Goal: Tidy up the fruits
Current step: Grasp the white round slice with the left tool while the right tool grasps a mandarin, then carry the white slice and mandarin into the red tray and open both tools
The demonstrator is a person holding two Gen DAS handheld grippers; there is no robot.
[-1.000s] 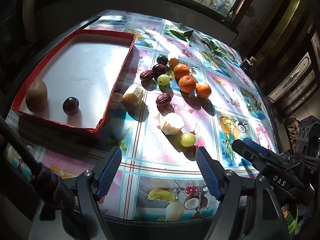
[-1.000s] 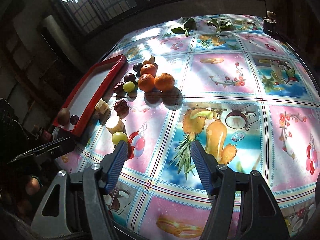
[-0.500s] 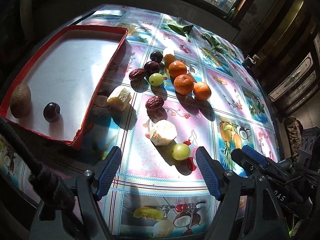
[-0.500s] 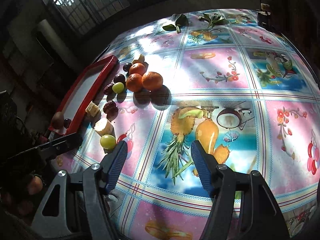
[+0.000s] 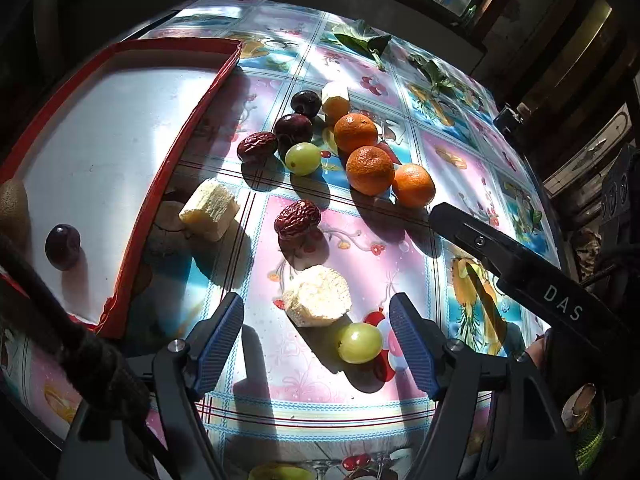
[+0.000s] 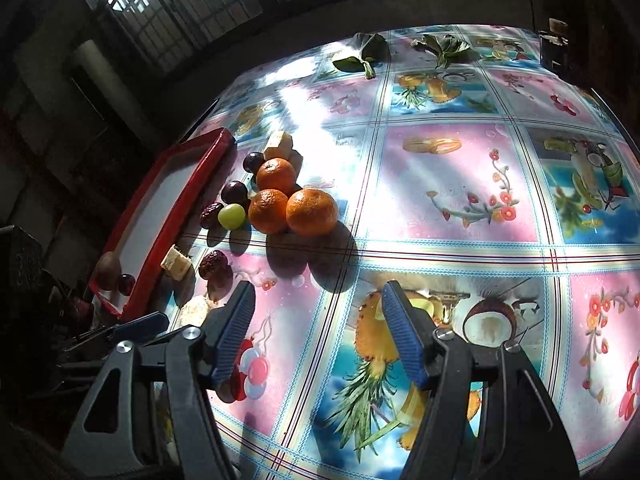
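My left gripper is open just above the table, with a green grape and a pale fruit chunk between its fingertips. Beyond lie a red date, another chunk, three oranges, a second grape, dark plums and another date. The red tray at left holds a plum and a kiwi. My right gripper is open and empty, nearer than the oranges.
The table has a glossy fruit-print cloth. Green leaves lie at the far edge. The right gripper's finger crosses the right side of the left wrist view. Dark window bars and walls stand behind the table.
Both grippers have moved forward and lower toward the fruit. The near grape and pale chunk now sit between the left fingertips. Both grippers stay open.
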